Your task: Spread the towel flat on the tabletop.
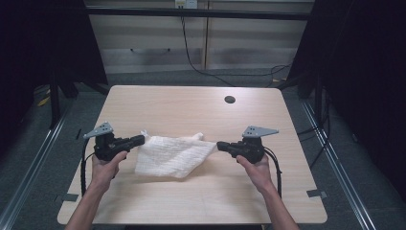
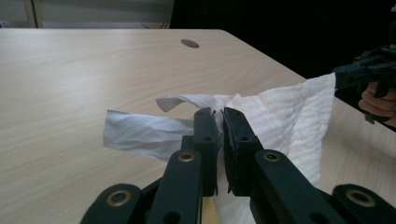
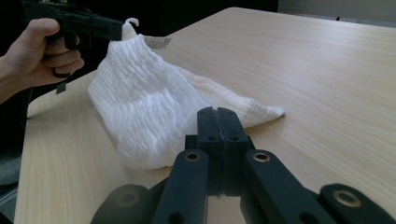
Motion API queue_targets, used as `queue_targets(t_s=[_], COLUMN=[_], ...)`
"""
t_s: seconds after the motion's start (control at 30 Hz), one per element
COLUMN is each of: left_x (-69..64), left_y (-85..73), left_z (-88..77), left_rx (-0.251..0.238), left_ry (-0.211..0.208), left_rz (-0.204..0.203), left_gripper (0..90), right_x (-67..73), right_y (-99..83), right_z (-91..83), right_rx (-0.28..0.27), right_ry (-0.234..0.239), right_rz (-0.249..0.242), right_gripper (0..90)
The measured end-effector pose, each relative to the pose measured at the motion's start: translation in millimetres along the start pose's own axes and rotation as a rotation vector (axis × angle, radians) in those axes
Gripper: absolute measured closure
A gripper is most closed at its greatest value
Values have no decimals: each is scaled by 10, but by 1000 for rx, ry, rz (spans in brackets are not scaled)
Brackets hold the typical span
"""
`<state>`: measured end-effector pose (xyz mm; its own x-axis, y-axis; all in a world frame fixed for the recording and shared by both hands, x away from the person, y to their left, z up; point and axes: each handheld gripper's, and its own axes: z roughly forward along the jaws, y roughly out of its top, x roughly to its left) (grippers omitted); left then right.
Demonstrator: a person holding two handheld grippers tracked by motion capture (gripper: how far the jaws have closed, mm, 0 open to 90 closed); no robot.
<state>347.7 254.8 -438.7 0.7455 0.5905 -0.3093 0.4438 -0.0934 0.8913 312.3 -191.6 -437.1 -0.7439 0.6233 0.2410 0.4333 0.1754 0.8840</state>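
A white textured cloth (image 1: pixel 170 155) hangs stretched between my two grippers over the middle of the wooden table (image 1: pixel 191 103), its lower edge sagging onto the tabletop. My left gripper (image 1: pixel 142 139) is shut on the cloth's left corner; in the left gripper view the cloth (image 2: pixel 280 116) bunches out from between the closed jaws of that gripper (image 2: pixel 220 112). My right gripper (image 1: pixel 219 145) is shut on the opposite, right corner. In the right gripper view the jaws of that gripper (image 3: pixel 217 112) stand pressed together, with the cloth (image 3: pixel 144 107) draped beyond them up to the other gripper (image 3: pixel 119 30).
A round dark hole (image 1: pixel 230 99) sits in the tabletop at the far right. Pale cabinets (image 1: pixel 158 43) and a trailing black cable (image 1: pixel 191 57) stand behind the table. Dark curtains flank both sides, and metal rails (image 1: pixel 330 158) run along the floor.
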Motion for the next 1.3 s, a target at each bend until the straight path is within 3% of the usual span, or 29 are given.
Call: queue_targets(t_s=[0.17,0.3,0.43,0.57,0.7,0.83,1.0,1.13,1.3], left_x=[-29,-78,-80,-71,-107,-112,-25,78,166], left_y=[155,354,545,707,777,773,837,988,1220], left_z=[-14,25,80,108,133,184,294,416,522], left_rx=[-48,-53,-71,-85,-98,-77,-64,-47,-92], left_ry=[-6,-5,2,0,-1,12,19,49,65], left_rz=[4,46,50,52,58,67,55,52,59], left_gripper=[851,851,851,850,851,849,844,840,835], right_x=[-4,-67,-155,-153,-152,-189,-301,-433,-591], right_y=[240,405,572,768,893,899,912,1001,1202], right_z=[-127,-203,-253,-316,-361,-365,-338,-276,-187], right_rx=[-1,-27,-40,-57,-65,-60,-54,-46,-50], right_ry=[-30,-25,-34,-42,-55,-70,-90,-116,-157], right_rz=[-31,-25,-31,-57,-76,-68,-44,-27,-26], right_gripper=[897,898,899,899,898,898,898,898,899])
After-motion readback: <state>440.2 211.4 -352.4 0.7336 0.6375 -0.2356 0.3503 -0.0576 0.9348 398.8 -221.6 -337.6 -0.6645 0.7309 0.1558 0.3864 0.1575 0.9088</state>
